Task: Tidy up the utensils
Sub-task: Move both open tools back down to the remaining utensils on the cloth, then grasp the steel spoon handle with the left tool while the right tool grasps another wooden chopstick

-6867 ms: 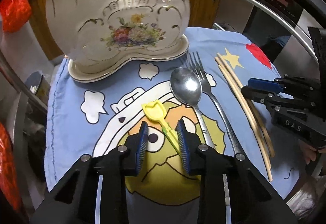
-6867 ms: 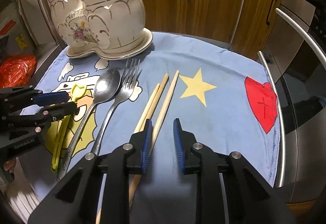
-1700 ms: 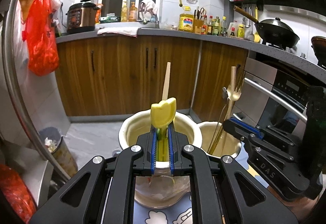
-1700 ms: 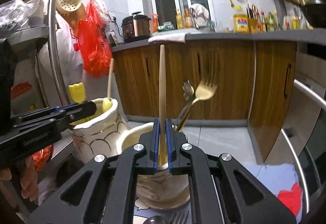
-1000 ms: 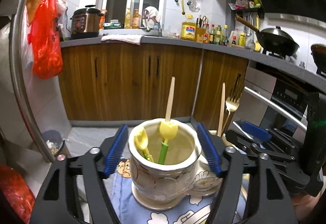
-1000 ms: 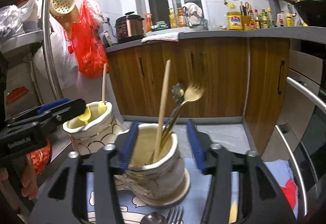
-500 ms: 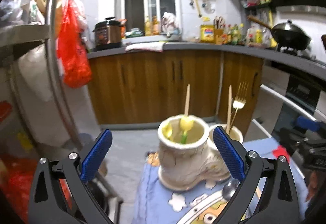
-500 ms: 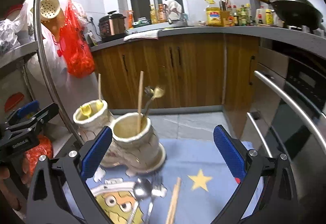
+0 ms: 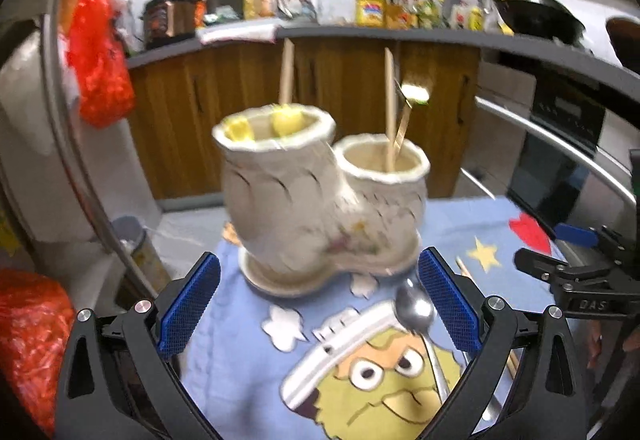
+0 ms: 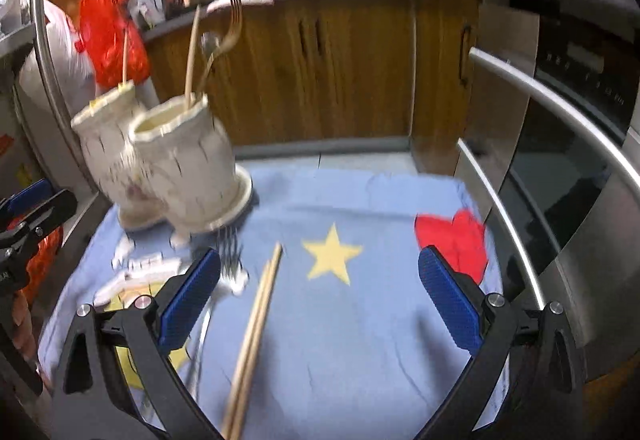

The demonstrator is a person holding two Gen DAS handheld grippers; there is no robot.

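Cream ceramic, trimmed with thin dark scrolls and a faint floral patch, forms the two-compartment utensil holder (image 9: pixel 320 199), which stands on its own shaped saucer at the far edge of the blue cartoon-printed cloth (image 9: pixel 248 352). Both views are blurred. From the left wrist view the holder is seen nearly head-on: two yellow plastic utensil heads (image 9: pixel 286 121) and a wooden stick (image 9: pixel 287 71) are held in the taller left compartment, while a chopstick (image 9: pixel 389 99) and a gold-coloured fork (image 9: pixel 414 93) rise from the lower right compartment. A steel spoon (image 9: pixel 416 310) is shown lying on the cloth just in front of the saucer, its bowl between the widely spread blue-padded fingers of the left gripper (image 9: pixel 319 310), which holds nothing.

Only in the right wrist view are the pair of wooden chopsticks (image 10: pixel 256 324) seen along most of their length, laid side by side on the cloth beside the yellow star (image 10: pixel 331 254), and a steel fork (image 10: pixel 230 264) to their left, partly hidden behind the left finger. The right gripper (image 10: pixel 319 306) is likewise spread wide and empty. A red heart patch (image 10: pixel 456 240) is printed near the cloth's right edge.

Wooden cabinets (image 10: pixel 340 71), a steel oven front (image 10: pixel 580 127) with a long bar handle, and a red plastic bag (image 9: pixel 100 59) surround the work area.
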